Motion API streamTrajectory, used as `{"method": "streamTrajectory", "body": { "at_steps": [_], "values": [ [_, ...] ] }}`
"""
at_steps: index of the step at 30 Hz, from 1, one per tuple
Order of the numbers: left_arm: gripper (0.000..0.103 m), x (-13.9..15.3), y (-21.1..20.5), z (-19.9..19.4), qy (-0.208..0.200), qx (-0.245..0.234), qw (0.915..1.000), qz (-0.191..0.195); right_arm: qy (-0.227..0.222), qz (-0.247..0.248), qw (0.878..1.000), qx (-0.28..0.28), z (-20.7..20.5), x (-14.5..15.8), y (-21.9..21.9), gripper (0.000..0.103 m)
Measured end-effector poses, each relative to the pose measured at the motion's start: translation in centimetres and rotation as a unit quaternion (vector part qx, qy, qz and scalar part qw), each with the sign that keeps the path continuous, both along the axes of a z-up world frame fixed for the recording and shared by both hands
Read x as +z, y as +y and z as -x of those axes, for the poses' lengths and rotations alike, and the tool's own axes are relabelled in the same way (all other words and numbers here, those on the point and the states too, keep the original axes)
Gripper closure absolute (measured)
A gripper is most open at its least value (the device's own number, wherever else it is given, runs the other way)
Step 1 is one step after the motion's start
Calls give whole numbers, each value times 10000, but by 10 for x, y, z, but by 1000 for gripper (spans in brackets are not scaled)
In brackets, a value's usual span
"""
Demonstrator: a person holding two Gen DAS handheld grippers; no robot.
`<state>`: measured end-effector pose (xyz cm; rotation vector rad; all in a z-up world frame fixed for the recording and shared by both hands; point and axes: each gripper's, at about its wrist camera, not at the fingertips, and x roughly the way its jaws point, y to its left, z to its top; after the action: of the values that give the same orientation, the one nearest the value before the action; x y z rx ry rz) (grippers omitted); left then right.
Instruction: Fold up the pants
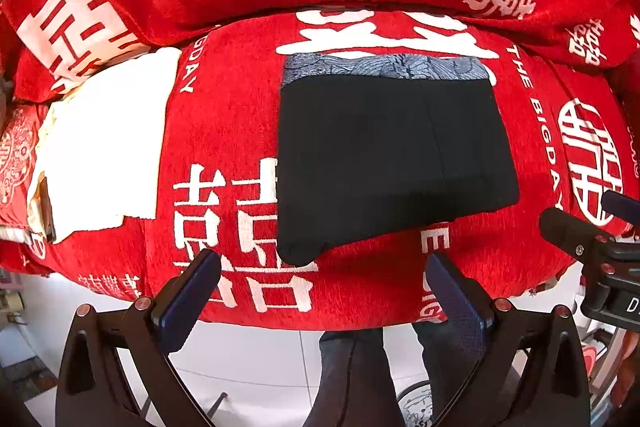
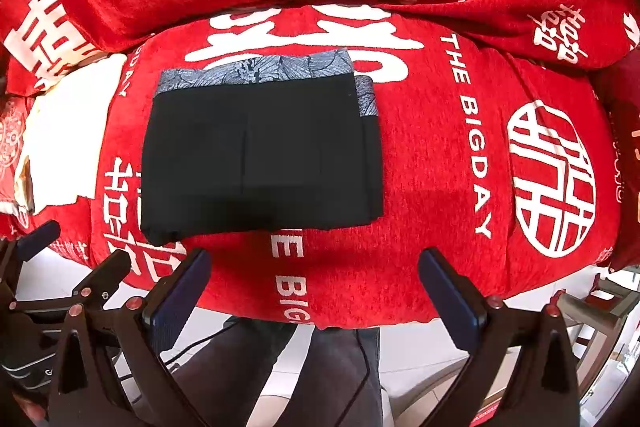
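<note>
I judge folding finished: the pants (image 2: pixel 260 155) lie in a compact rectangle at my twelve o'clock on the cushion (image 2: pixel 440 187). My left gripper (image 1: pixel 322 283) and right gripper (image 2: pixel 314 279) hover released; retreating seems next.

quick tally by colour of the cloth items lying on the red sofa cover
black folded pants with a grey patterned waistband: 1
white folded cloth to their left: 1
total: 2, both lying on the red sofa cover; neither open gripper touches either one
</note>
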<state>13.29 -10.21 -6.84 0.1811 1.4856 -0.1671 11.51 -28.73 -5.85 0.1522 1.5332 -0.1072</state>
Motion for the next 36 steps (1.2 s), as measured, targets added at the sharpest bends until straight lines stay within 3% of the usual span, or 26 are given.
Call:
{"method": "streamTrajectory", "body": {
  "at_steps": [36],
  "values": [
    [0,-3,2,-6,-70,-35,9999,-134,-19,471,9989,48,-8,2,8,0]
  ]
}}
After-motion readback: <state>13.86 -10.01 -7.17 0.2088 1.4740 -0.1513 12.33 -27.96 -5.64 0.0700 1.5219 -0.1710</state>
